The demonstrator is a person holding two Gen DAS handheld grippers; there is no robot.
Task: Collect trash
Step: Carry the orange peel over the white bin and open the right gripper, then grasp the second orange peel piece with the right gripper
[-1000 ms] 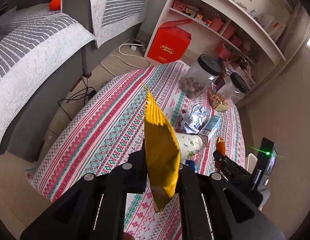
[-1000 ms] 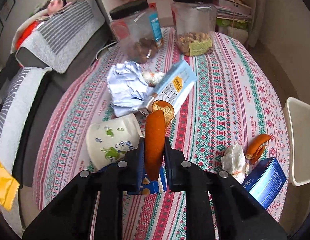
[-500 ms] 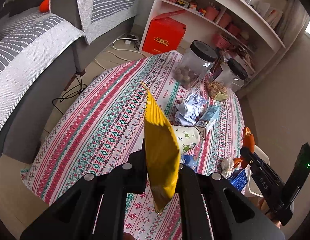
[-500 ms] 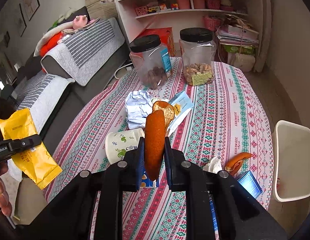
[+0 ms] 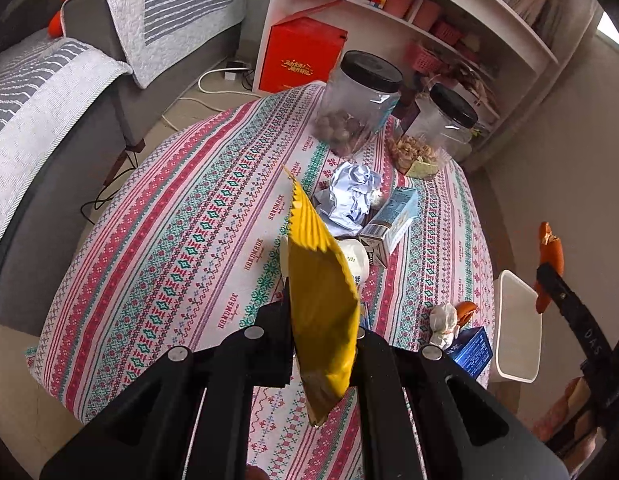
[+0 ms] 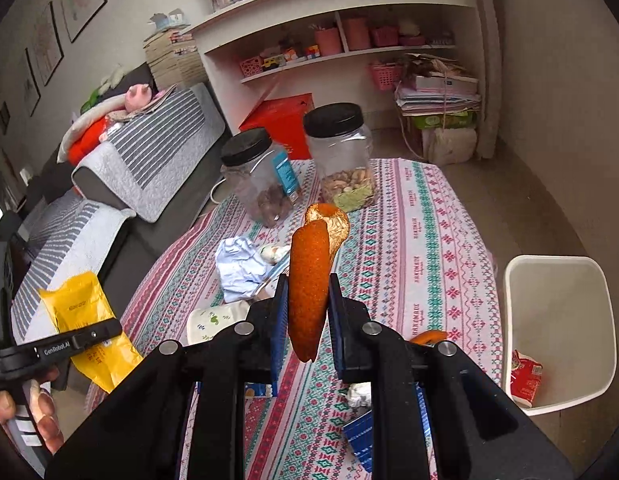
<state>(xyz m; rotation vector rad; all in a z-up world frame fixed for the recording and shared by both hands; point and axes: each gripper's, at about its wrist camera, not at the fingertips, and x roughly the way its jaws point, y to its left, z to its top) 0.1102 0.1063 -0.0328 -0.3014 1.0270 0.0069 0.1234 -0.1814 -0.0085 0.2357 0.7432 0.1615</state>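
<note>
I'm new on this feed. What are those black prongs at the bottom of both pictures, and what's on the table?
No robot arm: a person carries a handheld two-finger gripper in each hand, with a fisheye camera looking along the fingers. The left gripper is shut on a yellow snack wrapper. The right gripper is shut on an orange peel. On the patterned table lie crumpled paper, a carton, a paper cup on its side and two black-lidded jars. A white bin stands beside the table.
</note>
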